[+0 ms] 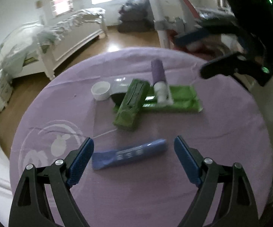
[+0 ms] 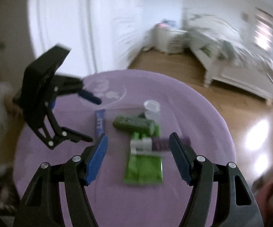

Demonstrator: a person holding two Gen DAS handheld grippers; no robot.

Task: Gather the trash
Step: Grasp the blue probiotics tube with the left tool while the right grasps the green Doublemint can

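Note:
Trash lies on a round table with a purple cloth [image 1: 221, 141]. A blue flat tube wrapper [image 1: 130, 154] lies just ahead of my open, empty left gripper [image 1: 134, 147]. Behind it lie a green box [image 1: 132, 105], a flat green packet [image 1: 181, 99], a purple-and-white bottle [image 1: 160, 81] on its side and a white cup [image 1: 101, 90]. My right gripper [image 2: 138, 143] is open and empty, above the green packet [image 2: 144, 169] and the bottle [image 2: 155, 143]. The left gripper [image 2: 93, 119] shows at the left in the right wrist view; the right gripper [image 1: 189, 49] shows at the upper right in the left wrist view.
A white bed [image 1: 47, 37] stands on the wooden floor [image 1: 121, 41] beyond the table. Dark bags [image 1: 134, 17] sit by the window. White closet doors [image 2: 76, 28] and a small white dresser [image 2: 166, 39] show in the right wrist view.

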